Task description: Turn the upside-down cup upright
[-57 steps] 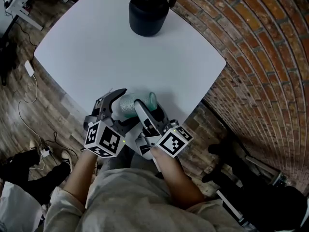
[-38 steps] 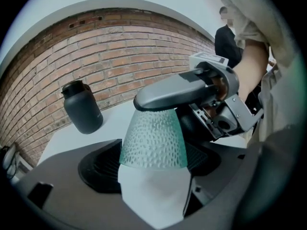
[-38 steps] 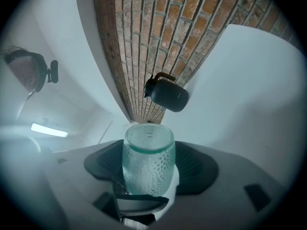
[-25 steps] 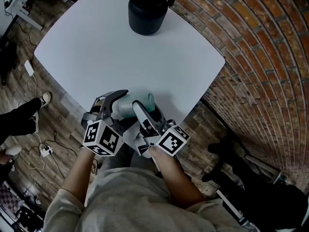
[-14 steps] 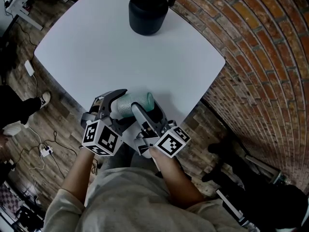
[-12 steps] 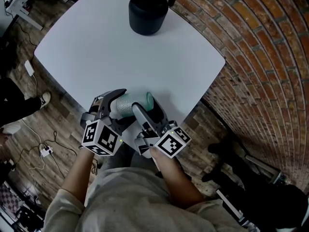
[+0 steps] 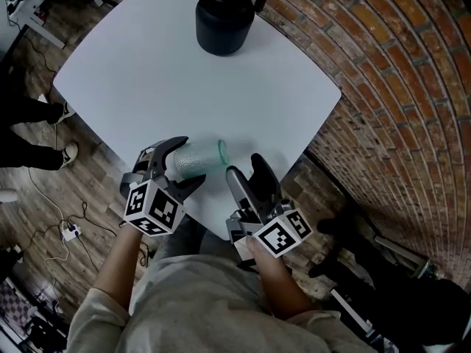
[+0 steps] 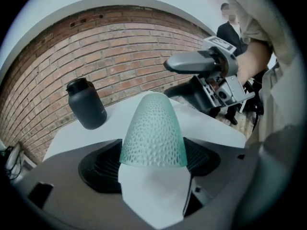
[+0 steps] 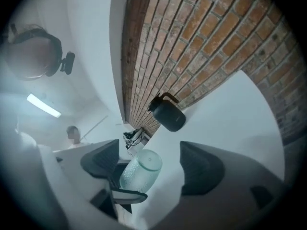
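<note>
Left gripper [image 7: 184, 165] was clamped on the green textured cup [image 7: 203, 155], which was tipped on its side over the white table's [image 7: 184, 72] near edge. Right gripper [image 7: 247, 169] had just been opening: jaws wide, nothing between the pads, the cup just beside its tips. Black jug [image 7: 224, 17] stood at the far edge, well apart.

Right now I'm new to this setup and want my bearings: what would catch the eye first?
A pale green dimpled cup is held sideways in the left gripper, which is shut on it at the white table's near edge. Beside it, the right gripper has just been opening its jaws, with nothing between them. A black jug stands at the far end.
</note>
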A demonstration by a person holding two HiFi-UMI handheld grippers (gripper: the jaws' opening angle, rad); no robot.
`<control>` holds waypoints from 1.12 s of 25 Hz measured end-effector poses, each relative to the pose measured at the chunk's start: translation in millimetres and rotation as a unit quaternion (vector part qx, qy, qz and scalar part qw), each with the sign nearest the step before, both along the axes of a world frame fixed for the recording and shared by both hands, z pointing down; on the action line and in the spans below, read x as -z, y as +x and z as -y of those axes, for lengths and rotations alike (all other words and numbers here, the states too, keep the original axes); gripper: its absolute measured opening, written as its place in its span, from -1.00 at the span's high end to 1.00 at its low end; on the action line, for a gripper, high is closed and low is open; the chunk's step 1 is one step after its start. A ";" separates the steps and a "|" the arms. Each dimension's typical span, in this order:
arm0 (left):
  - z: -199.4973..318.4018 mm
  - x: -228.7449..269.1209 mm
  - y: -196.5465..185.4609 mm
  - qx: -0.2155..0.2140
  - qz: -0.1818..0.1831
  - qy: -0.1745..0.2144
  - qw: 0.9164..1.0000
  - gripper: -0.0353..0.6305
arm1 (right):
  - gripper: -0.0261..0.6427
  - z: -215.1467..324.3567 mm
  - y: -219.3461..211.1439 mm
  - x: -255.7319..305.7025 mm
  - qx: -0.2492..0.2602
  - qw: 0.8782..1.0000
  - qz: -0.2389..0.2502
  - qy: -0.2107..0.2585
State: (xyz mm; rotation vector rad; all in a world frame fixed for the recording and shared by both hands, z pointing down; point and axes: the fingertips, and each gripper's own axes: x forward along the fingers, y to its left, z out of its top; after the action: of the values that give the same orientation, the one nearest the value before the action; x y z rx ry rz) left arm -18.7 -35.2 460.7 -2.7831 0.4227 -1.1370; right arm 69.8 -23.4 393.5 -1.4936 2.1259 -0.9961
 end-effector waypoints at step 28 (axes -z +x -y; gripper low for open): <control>-10.8 3.7 -9.1 -0.013 0.043 -0.024 0.999 -0.27 | 0.90 -1.3 -60.8 -2.4 0.160 0.900 -0.405 -0.006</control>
State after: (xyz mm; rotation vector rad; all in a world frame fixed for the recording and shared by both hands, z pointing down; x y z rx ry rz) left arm -27.8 -24.5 457.0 -2.7592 0.3541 -1.2728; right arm 9.0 -22.1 395.9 -1.8098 3.0148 -0.4948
